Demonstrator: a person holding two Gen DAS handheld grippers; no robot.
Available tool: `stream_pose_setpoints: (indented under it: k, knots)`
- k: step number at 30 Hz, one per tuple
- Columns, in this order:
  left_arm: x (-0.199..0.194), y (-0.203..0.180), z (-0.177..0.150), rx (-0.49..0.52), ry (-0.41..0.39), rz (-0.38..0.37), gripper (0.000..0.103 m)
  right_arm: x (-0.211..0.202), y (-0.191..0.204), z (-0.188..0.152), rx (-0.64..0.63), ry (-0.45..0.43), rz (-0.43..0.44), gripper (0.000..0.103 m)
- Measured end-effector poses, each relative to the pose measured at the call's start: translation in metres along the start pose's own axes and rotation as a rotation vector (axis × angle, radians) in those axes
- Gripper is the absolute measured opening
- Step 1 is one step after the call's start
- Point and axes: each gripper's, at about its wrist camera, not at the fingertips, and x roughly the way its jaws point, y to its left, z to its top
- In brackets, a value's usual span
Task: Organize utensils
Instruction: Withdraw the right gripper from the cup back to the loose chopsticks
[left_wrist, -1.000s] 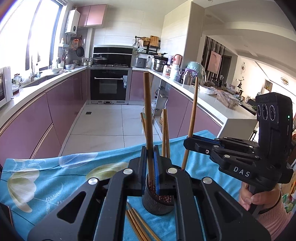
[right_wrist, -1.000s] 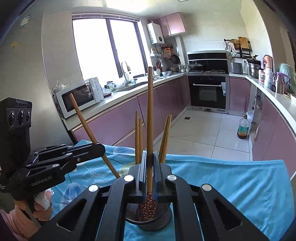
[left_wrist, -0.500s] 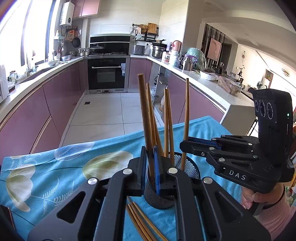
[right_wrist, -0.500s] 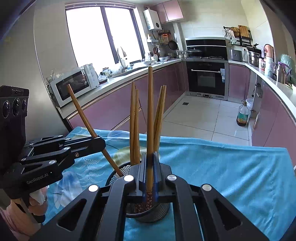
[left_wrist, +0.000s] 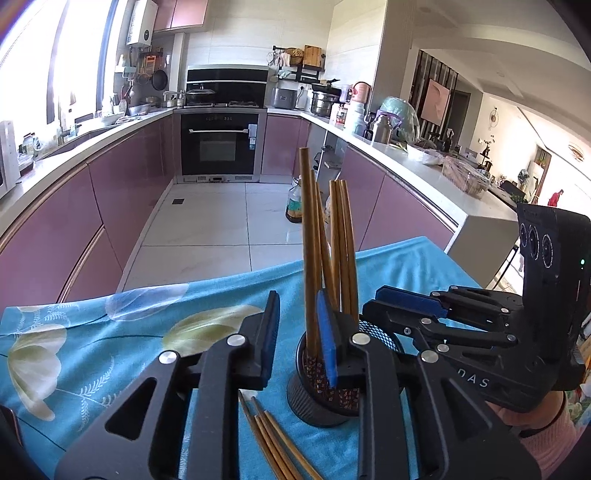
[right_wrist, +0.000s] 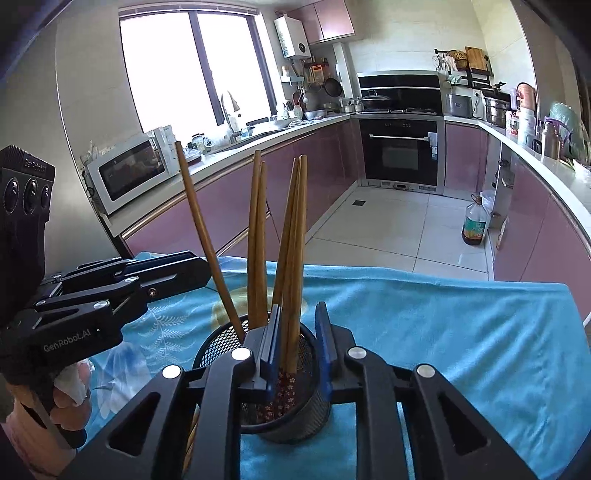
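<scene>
Right wrist view — chopsticks (right_wrist: 291, 258) upright in holder (right_wrist: 295, 413).

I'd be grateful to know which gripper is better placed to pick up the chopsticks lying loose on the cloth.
Left, probably. The loose chopsticks lie on the blue cloth just below the left gripper, whose jaws are opening. The right gripper sits over the mesh holder, further away.
</scene>
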Motion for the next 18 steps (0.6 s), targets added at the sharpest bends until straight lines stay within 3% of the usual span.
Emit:
stream_pose_setpoints:
  k: [7,10,18]
  knots:
    - [-0.022,0.003,-0.015,0.009,-0.045,0.066,0.038,-0.019,0.004,-0.008,-0.007,-0.038,0.014,0.029]
    - [-0.036,0.007,-0.025,-0.001,-0.063,0.087,0.045,-0.031,0.012,-0.011,-0.030,-0.063,0.020,0.042]
    - [-0.063,0.017,-0.059,0.006,-0.061,0.160,0.058,-0.054,0.036,-0.030,-0.098,-0.069,0.095,0.049]
